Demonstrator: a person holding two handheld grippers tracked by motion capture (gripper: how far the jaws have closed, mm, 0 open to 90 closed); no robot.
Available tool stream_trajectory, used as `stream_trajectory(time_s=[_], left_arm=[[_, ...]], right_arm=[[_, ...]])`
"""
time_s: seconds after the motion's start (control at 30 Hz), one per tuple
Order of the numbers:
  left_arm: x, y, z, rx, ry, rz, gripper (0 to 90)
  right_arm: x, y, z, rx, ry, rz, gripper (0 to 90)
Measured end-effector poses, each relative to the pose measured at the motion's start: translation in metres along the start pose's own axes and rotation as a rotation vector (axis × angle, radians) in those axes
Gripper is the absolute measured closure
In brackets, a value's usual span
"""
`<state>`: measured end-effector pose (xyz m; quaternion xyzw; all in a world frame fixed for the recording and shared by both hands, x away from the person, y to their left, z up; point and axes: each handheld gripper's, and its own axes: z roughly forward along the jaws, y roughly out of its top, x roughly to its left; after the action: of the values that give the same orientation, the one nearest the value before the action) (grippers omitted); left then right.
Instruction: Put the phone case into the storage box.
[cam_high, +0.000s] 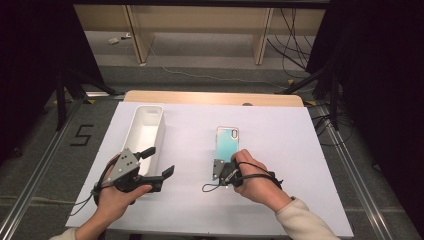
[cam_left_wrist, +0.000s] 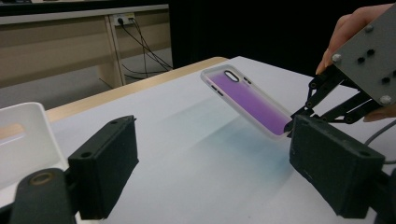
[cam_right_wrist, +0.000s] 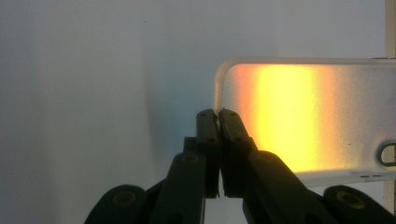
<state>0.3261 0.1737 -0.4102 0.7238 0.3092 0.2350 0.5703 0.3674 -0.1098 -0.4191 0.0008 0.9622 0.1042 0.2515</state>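
Tongs in the person's right hand, the right tongs (cam_high: 226, 169), are pinched tight on the near edge of a clear phone case (cam_high: 228, 142), close to one of its corners; in the right gripper view the two black jaws meet on the case's frosted rim (cam_right_wrist: 223, 81), and the case's back glows orange and yellow beyond them. From the left gripper view the phone case (cam_left_wrist: 247, 95) is tilted, its gripped end low near the white worktop (cam_left_wrist: 196, 158) and its far end, with the camera cutout, raised off the surface; there its back looks purple. In the high view the same case reads teal and sits near the middle of the worktop (cam_high: 280, 135), just ahead of the right hand (cam_high: 255, 182), whose fingers wrap the tongs' body while a black cable loops beside it. The left tongs (cam_high: 160, 162) hang above the near left part of the worktop with their jaws spread wide and nothing between them, well apart from the case; the blocky black pads (cam_left_wrist: 105, 163) frame bare white surface in their own view. The left hand (cam_high: 112, 197) grips them from below, the grey three-cornered plate facing up. A long white tray (cam_high: 145, 127) lies lengthwise on the left side, its near end just beside the left tongs, its white rim (cam_left_wrist: 28, 135) showing at the left edge of the left gripper view.
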Motion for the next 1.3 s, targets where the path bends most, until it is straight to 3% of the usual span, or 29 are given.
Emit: stream_trajectory(time_s=[0.13, 0.2, 0.3, 0.37, 0.4, 0.5, 0.6, 0.67, 0.83, 0.9, 1.07, 1.23, 1.27, 1.3], left_arm=[[-0.004, 0.003, 0.014, 0.048, -0.008, -0.015, 15.3], [-0.007, 0.004, 0.022, 0.063, -0.034, -0.03, 15.3], [-0.012, 0.007, 0.034, 0.083, -0.049, -0.026, 15.3], [-0.015, 0.009, 0.041, 0.091, -0.054, -0.02, 15.4], [-0.016, 0.01, 0.044, 0.093, -0.06, -0.022, 15.4], [-0.018, 0.011, 0.055, 0.112, -0.07, -0.025, 15.5], [-0.019, 0.011, 0.064, 0.122, -0.074, -0.037, 15.8], [-0.019, 0.012, 0.07, 0.132, -0.075, -0.042, 15.9], [-0.021, 0.012, 0.082, 0.146, -0.074, -0.045, 16.4], [-0.021, 0.012, 0.086, 0.152, -0.073, -0.052, 16.5], [-0.02, 0.012, 0.096, 0.163, -0.071, -0.056, 16.9], [-0.019, 0.01, 0.103, 0.185, -0.064, -0.074, 17.6], [-0.019, 0.008, 0.105, 0.191, -0.066, -0.083, 17.6], [-0.018, 0.008, 0.107, 0.195, -0.068, -0.081, 17.8]], right_arm=[[0.002, 0.002, -0.002, 0.006, -0.003, 0.019, 88.5], [0.002, 0.002, -0.003, 0.007, 0.0, 0.015, 88.5], [0.003, 0.003, -0.004, 0.011, -0.008, 0.016, 88.5], [0.001, 0.004, -0.004, -0.001, -0.015, -0.018, 88.5], [0.003, 0.004, -0.005, 0.006, -0.013, 0.006, 88.5], [0.003, 0.005, -0.005, 0.001, -0.013, 0.0, 88.5], [0.001, 0.005, -0.005, -0.01, -0.019, -0.021, 88.5], [0.004, 0.006, -0.006, -0.001, -0.015, 0.003, 88.5], [0.004, 0.007, -0.007, -0.003, -0.018, 0.001, 88.5], [0.002, 0.006, -0.006, -0.006, -0.025, -0.034, 88.5], [0.005, 0.008, -0.007, 0.001, -0.025, 0.001, 88.5], [0.004, 0.009, -0.008, -0.006, -0.032, -0.01, 88.5], [0.003, 0.009, -0.008, -0.007, -0.031, -0.035, 88.5], [0.004, 0.009, -0.009, -0.004, -0.027, -0.019, 88.5]])
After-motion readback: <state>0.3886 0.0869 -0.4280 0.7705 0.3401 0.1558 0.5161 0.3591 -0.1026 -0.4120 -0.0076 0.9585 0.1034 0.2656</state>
